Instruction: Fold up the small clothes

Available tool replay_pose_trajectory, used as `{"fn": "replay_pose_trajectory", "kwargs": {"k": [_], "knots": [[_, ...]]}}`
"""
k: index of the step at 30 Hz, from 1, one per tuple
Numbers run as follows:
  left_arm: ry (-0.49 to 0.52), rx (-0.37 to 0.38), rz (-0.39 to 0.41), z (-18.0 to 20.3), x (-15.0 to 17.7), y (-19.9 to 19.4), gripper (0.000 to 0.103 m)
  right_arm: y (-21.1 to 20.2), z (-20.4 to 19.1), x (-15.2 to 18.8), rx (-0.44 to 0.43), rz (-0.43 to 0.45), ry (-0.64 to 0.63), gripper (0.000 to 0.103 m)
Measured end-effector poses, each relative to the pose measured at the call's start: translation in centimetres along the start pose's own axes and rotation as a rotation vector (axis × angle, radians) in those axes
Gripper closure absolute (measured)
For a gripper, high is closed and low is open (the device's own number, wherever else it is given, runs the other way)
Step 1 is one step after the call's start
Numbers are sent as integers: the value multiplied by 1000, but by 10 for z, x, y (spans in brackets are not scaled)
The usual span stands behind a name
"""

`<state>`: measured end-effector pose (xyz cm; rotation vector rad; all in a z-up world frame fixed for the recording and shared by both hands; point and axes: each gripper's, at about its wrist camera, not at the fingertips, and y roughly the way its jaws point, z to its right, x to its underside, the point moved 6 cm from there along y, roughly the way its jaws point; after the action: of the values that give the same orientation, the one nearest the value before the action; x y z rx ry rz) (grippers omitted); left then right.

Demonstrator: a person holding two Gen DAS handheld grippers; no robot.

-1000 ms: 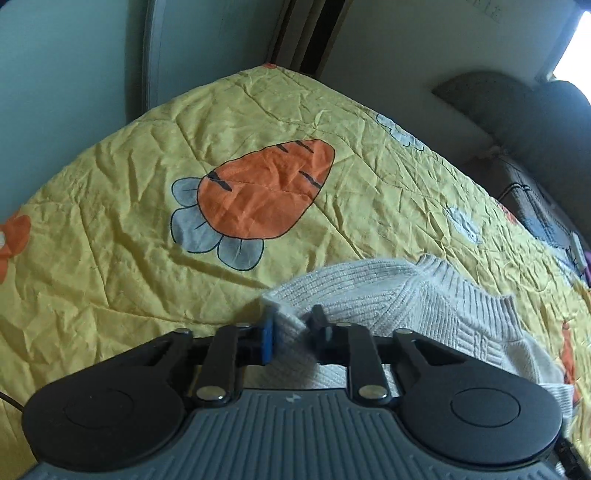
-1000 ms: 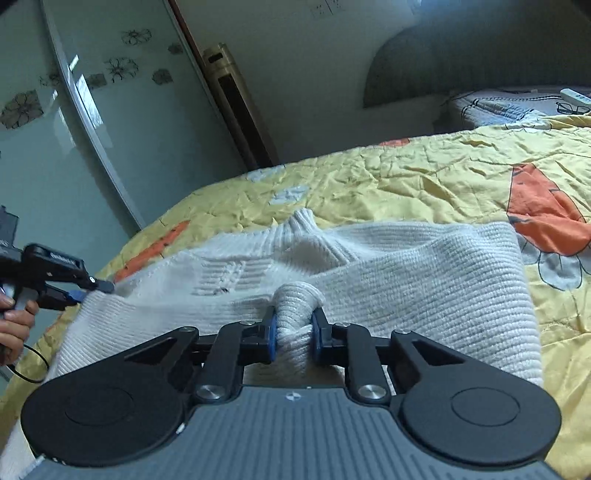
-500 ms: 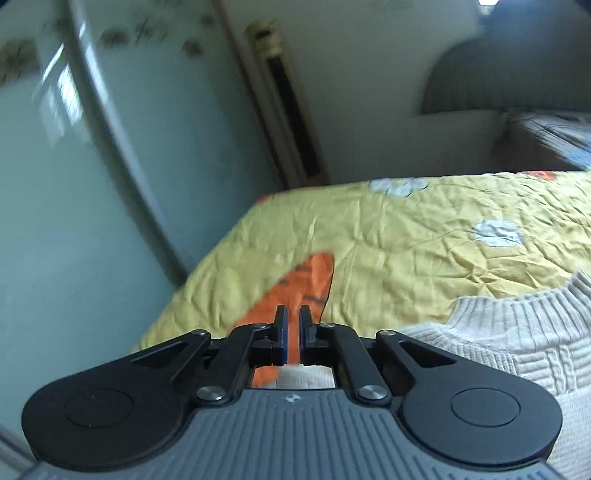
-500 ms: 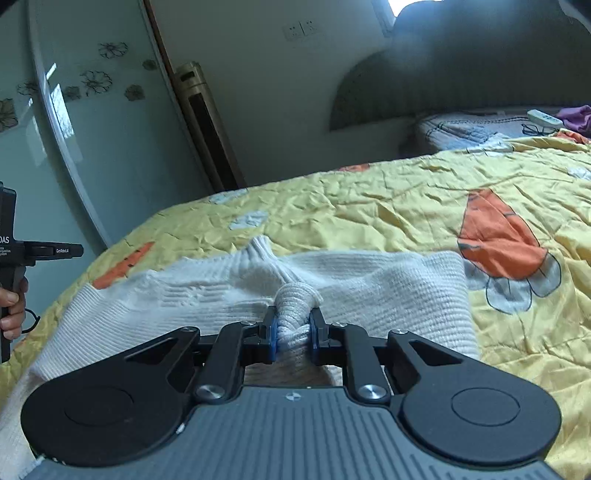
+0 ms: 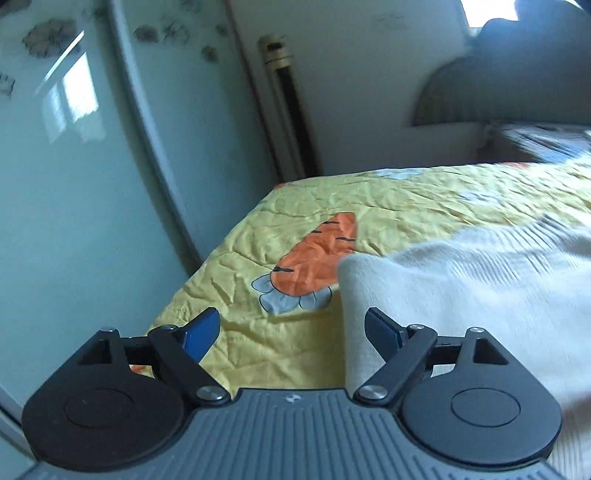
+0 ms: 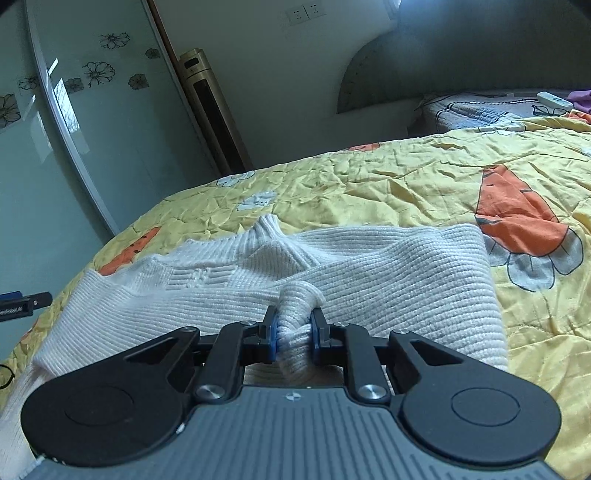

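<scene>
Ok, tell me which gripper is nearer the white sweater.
Right. The right gripper pinches a fold of the white sweater; the left gripper, fingers apart, sits beside its edge.

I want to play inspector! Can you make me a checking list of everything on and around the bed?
Surface: yellow carrot-print quilt, wrinkled.
Job's things: white knit sweater, spread flat, one bunched fold lifted.
Clutter: glasses and a white remote at the far end of the bed.
Grippers: left tool open, jaws just opened, nothing between them; right tool shut on the sweater fold.
Cables: thin dark loop at the left edge.
Surroundings: flowered glass door, gold tower fan, wall sockets.
</scene>
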<state>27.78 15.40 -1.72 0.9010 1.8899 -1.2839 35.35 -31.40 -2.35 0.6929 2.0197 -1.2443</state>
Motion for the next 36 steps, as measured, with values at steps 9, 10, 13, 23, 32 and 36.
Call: {"fn": "replay_pose_trajectory", "kwargs": {"k": [9, 10, 13, 23, 32, 36], "knots": [[497, -25, 132, 33, 62, -45, 17, 0, 0, 0, -3, -4, 15, 82], [546, -32, 161, 39, 64, -47, 17, 0, 0, 0, -9, -4, 15, 82], [650, -50, 209, 56, 63, -43, 17, 1, -3, 0, -7, -6, 7, 81], [917, 66, 218, 81, 59, -42, 22, 1, -1, 0, -13, -4, 32, 79], [963, 238, 53, 101, 46, -16, 43, 4, -1, 2, -17, -11, 44, 77], [902, 153, 98, 103, 47, -4, 69, 2, -2, 1, -14, 0, 38, 77]]}}
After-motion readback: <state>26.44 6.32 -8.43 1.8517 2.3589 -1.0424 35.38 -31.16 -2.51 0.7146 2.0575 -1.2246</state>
